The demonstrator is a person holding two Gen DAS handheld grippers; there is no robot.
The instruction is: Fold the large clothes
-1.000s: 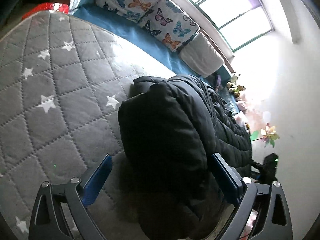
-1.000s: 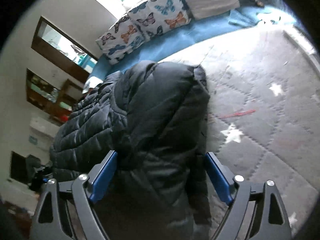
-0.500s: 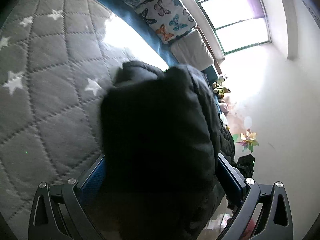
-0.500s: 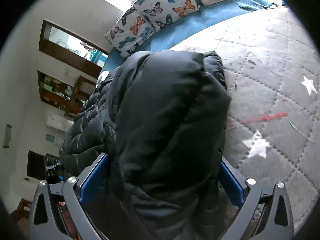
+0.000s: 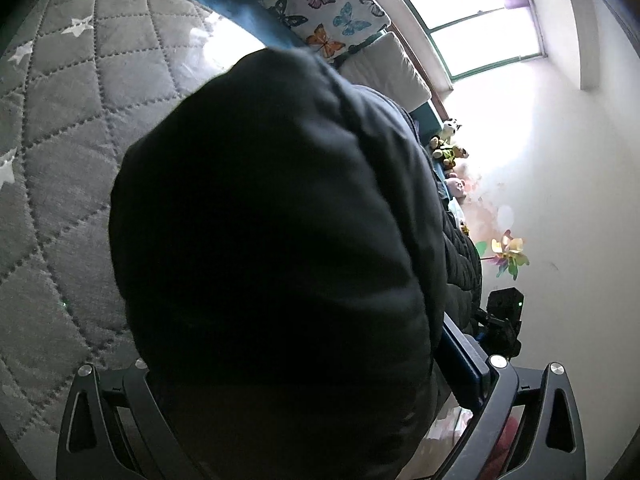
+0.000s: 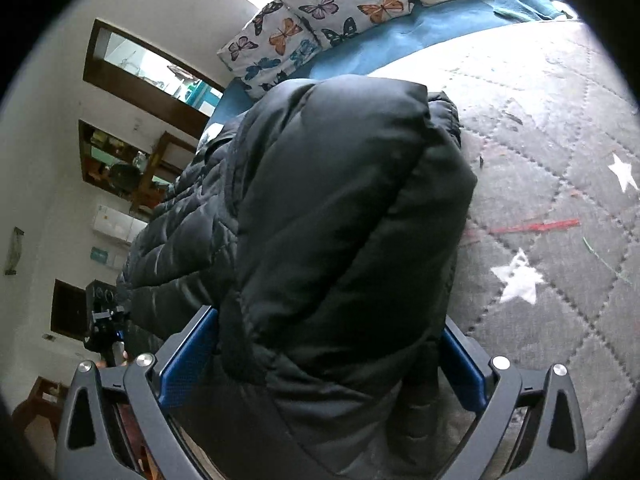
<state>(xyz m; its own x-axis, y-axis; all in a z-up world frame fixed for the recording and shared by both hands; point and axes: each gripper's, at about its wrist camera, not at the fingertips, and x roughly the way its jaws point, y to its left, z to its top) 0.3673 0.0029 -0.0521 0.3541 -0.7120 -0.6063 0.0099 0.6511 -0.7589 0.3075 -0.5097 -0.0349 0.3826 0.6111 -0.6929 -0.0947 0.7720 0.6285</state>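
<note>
A black puffer jacket (image 5: 276, 240) lies on the grey quilted bed cover with white stars (image 5: 72, 128). It fills the middle of the left wrist view and bulges between the wide-apart fingers of my left gripper (image 5: 296, 364). The left finger is hidden by the fabric; the right blue pad (image 5: 464, 356) shows. In the right wrist view the jacket (image 6: 340, 232) also sits between the spread blue pads (image 6: 188, 356) of my right gripper (image 6: 324, 360). Neither gripper is clamped on it. The other gripper shows at the far end of the jacket (image 6: 106, 320).
Butterfly-print pillows (image 6: 316, 12) and a white pillow (image 5: 384, 68) lean at the head of the bed on a blue sheet (image 6: 400, 40). A window (image 5: 472, 8), plush toys (image 5: 448, 148) and a pinwheel (image 5: 508, 256) stand along the wall. The bed cover (image 6: 560, 200) extends to the right.
Both grippers have moved forward onto the jacket's ends, so the black fabric has grown in both views and now pushes deep between the open fingers.
</note>
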